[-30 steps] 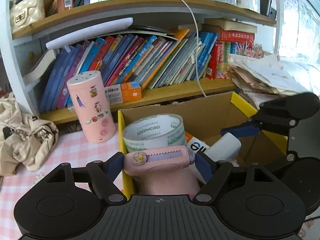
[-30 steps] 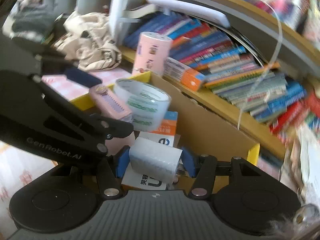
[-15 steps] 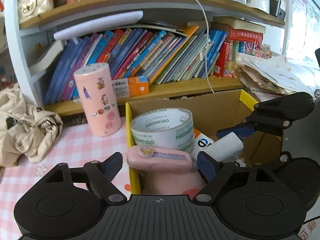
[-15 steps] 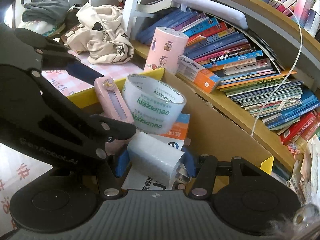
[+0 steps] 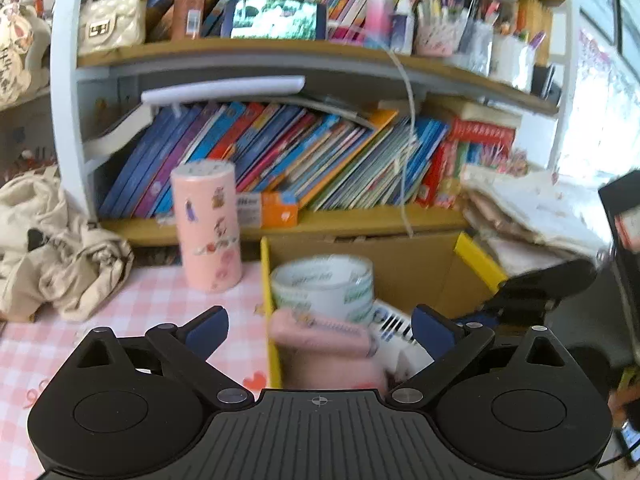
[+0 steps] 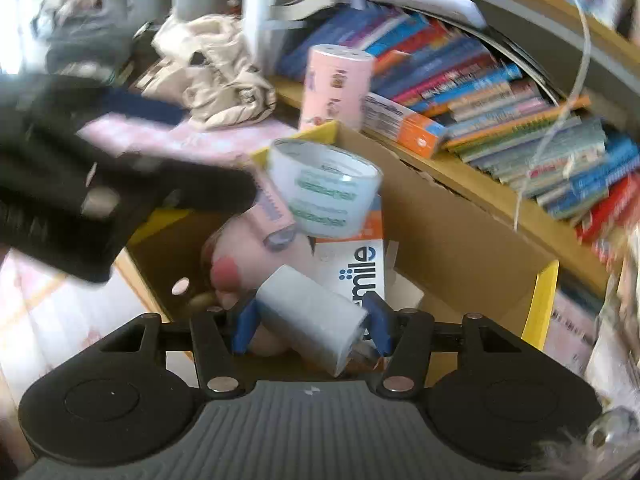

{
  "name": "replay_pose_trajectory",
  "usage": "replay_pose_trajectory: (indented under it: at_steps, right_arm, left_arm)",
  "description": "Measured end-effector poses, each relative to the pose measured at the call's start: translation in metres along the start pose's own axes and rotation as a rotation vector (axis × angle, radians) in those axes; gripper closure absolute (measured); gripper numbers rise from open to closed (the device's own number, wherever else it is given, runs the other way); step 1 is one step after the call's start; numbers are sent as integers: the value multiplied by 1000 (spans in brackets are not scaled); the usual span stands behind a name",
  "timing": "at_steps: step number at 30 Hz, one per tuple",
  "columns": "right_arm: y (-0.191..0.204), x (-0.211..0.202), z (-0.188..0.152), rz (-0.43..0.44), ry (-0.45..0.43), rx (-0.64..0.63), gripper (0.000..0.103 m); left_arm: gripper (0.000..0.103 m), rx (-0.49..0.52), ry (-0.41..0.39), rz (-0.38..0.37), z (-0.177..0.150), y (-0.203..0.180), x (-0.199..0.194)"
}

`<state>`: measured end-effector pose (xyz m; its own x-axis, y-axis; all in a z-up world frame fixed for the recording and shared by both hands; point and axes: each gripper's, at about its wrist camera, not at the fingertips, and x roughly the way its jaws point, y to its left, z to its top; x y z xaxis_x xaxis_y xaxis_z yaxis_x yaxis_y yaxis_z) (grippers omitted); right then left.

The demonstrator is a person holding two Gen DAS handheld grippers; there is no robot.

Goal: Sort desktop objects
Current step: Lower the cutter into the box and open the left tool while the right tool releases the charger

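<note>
A cardboard box [image 5: 404, 264] with yellow-edged flaps holds a roll of clear tape [image 5: 322, 286], a pink utility knife [image 5: 320, 334] and a white and orange carton [image 6: 360, 260]. My left gripper [image 5: 320, 326] hangs over the box's near left wall, its jaws opening wide; the pink knife lies between them in the box, and neither pad touches it. My right gripper [image 6: 310, 320] is shut on a white cylinder roll [image 6: 310, 316] just above the box's contents. The left gripper [image 6: 80, 184] shows as a blurred black shape in the right wrist view.
A pink cylinder with stickers [image 5: 208, 226] stands on the pink checked tablecloth [image 5: 132, 312] left of the box. Crumpled beige cloth [image 5: 52, 252] lies further left. Behind are shelves of leaning books [image 5: 280, 156]; a paper stack [image 5: 532, 216] sits at the right.
My left gripper's jaws spread apart and let go of the pink knife, which now rests in the box; the gripper drew back and up. The right gripper kept its hold on the white roll.
</note>
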<state>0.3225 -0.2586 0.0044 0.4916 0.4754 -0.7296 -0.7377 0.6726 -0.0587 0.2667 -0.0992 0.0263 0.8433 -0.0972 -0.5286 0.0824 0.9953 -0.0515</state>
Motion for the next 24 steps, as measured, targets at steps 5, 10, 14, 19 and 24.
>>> replay_pose_trajectory:
  at_steps: [5,10,14,19,24]
  right_arm:
    - [-5,5,1,0,10,47,35]
    - [-3,-3,2,-14,-23,66,20]
    - [-4,-14,2,-32,-55,86,19]
    - [-1,-27,-3,-80,-90,117,14]
    - [6,-41,-11,-125,-121,153,11]
  left_arm:
    - [4,29,21,29,-6,-2,-2]
    - [3,17,21,47,-9,-1,-7]
    - [3,0,12,56,-10,0,-14]
    - [3,2,-7,57,-10,-2,-24]
    - [3,-3,-18,54,-14,-4,-35]
